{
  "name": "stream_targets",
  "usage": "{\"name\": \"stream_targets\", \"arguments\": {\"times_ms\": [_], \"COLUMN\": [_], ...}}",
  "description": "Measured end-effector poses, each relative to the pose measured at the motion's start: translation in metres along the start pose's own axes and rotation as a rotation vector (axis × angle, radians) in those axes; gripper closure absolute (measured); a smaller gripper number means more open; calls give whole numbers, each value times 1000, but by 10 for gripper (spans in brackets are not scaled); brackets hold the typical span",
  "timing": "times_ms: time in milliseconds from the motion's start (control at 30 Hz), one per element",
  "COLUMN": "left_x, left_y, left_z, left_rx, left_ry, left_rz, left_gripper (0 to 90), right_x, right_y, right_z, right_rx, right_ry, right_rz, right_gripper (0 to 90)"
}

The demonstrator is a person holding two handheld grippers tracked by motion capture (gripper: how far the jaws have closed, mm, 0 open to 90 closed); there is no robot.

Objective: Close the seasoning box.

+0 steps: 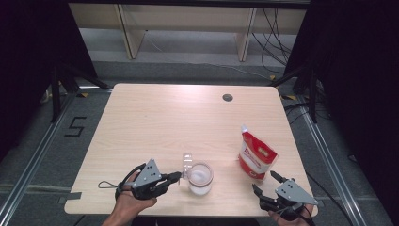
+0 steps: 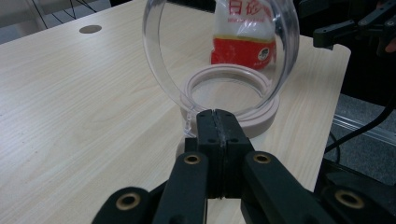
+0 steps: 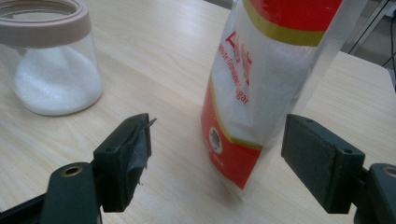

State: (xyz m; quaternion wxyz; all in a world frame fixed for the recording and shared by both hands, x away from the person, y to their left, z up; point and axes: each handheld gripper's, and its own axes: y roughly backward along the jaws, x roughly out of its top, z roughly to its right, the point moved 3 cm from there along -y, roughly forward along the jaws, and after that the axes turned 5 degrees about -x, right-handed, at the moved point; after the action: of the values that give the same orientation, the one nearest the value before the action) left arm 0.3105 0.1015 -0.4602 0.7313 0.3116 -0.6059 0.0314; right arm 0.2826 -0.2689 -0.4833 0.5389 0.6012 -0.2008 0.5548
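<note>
On the desk [image 1: 155,117], the left gripper [image 1: 178,177] clamps the jar's hinged lid [image 2: 219,56] upright for filling, while the right gripper [image 3: 217,163], jaws apart, straddles the sugar bag [image 3: 261,79].

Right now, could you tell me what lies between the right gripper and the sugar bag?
Nothing: in the high view, bare table separates the right gripper from the sugar bag.

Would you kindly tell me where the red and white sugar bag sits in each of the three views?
High view: sugar bag stands right of centre, near the front edge.
Left gripper view: top centre, seen through the raised clear lid.
Right gripper view: centre-right, between the open jaws.
Shared landmark: the jar.
</note>
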Motion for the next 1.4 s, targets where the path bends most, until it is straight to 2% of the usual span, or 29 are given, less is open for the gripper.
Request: {"name": "stream_targets", "arguments": {"times_ms": [33,67,133,200,300,333,367,400,433,467,500,567,600,633,667,700,733,800,833,933,1000,1033,1067,1100,1167,1233,1333,1367,1400], "left_x": [0,1,1,1,1,1,1,0,0,0,-1,-2,-2,-3,-4,-5,-7,-9,-9,-12,-13,-14,-14,-14,-16,-17,-20,-21,-23], "left_y": [0,0,-1,-1,0,1,1,1,1,3,3,4,5,6,7,7,10,11,11,15,16,16,16,17,17,18,19,20,20], "left_z": [1,0,3,3,0,-2,-2,-3,-3,-7,-7,-6,-6,-7,-6,-7,-7,-8,-8,-11,-11,-11,-11,-11,-9,-8,-6,-5,-3], "left_rx": [-3,-4,-7,-8,-9,-4,-4,7,7,-3,-6,2,0,4,-1,-2,7,11,16,32,29,27,27,28,30,20,21,16,7], "left_ry": [2,-18,10,8,9,27,27,55,55,32,49,75,75,55,75,63,80,79,86,71,81,85,85,83,105,100,95,105,104], "left_rz": [-3,-6,0,0,12,13,13,17,17,6,12,12,10,6,8,9,6,3,4,-9,-11,-12,-12,-20,-16,-20,-22,-16,-15], "left_gripper": [890,890,883,881,857,796,784,747,715,715,669,643,631,616,581,581,553,531,484,414,372,358,344,344,321,305,306,306,305], "right_x": [0,0,0,0,0,0,0,0,0,0,0,0,0,0,0,0,0,0,0,0,0,0,0,0,0,0,0,0,0], "right_y": [1,0,0,0,0,0,0,0,0,0,0,0,0,0,0,0,0,0,0,0,0,0,0,1,0,0,0,0,1], "right_z": [-1,0,-2,0,1,0,0,1,0,0,1,1,1,1,0,0,1,1,-1,0,0,-1,-1,-1,-1,-1,1,1,-1], "right_rx": [8,1,9,-3,-5,-1,0,0,0,0,-1,0,-2,0,8,8,2,5,25,6,5,25,25,22,18,20,11,14,27], "right_ry": [-16,2,-13,8,6,9,9,8,7,7,5,6,10,9,1,1,8,6,-17,1,6,-16,-16,-15,-13,-12,5,-3,-20], "right_rz": [-13,2,-12,7,4,6,5,6,6,6,7,7,10,9,11,11,10,15,-8,6,7,-6,-6,-10,-1,-7,14,18,-5], "right_gripper": [251,252,252,251,251,251,251,251,251,251,251,251,251,251,251,251,251,251,251,251,251,251,251,251,251,251,251,251,251]}}
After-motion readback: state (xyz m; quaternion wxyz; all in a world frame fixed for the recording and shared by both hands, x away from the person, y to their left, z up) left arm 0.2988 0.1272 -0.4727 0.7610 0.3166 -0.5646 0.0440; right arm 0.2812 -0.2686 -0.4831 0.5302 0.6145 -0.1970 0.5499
